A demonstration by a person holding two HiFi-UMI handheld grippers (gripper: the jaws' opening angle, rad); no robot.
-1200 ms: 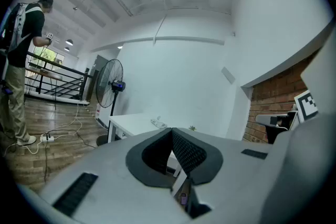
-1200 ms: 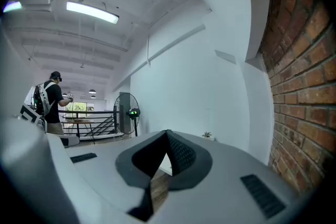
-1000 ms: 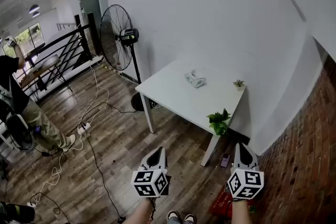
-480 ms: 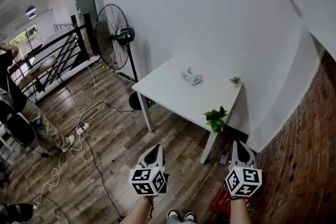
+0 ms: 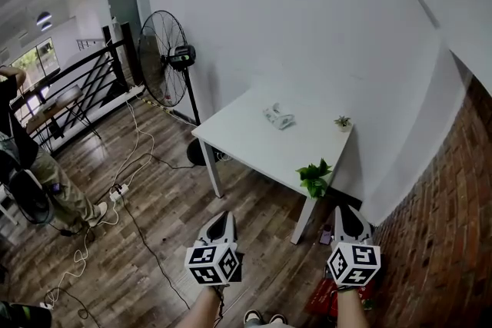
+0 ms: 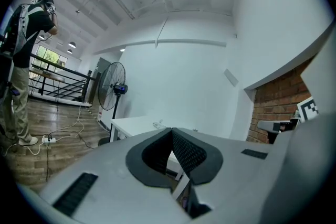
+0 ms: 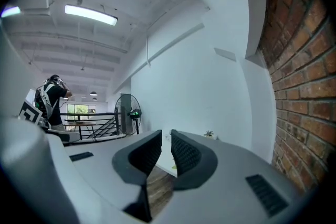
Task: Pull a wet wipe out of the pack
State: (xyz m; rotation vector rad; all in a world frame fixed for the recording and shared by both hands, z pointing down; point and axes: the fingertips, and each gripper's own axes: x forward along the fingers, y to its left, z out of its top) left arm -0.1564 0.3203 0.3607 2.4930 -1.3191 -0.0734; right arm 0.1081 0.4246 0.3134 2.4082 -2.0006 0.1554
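Note:
The wet wipe pack (image 5: 278, 117) lies small and pale on the far part of the white table (image 5: 246, 138), well ahead of both grippers. My left gripper (image 5: 218, 220) is low in the head view, over the wooden floor, with its pads meeting at the tips and nothing between them (image 6: 171, 129). My right gripper (image 5: 344, 213) is level with it to the right, near the table's front right leg. Its jaws stand almost together with only a thin slit, and hold nothing (image 7: 166, 132). In the left gripper view the pack (image 6: 157, 124) is a tiny shape on the table.
A leafy green plant (image 5: 314, 177) sits at the table's near right corner and a small potted plant (image 5: 342, 121) at its far right. A standing fan (image 5: 164, 57) is left of the table. Cables (image 5: 115, 192) cross the floor. A person (image 5: 31, 165) stands far left. Brick wall (image 5: 446, 242) at right.
The table and pack have drifted slightly left and up in the head view, and both grippers sit a little lower left. Neither gripper's jaws have changed.

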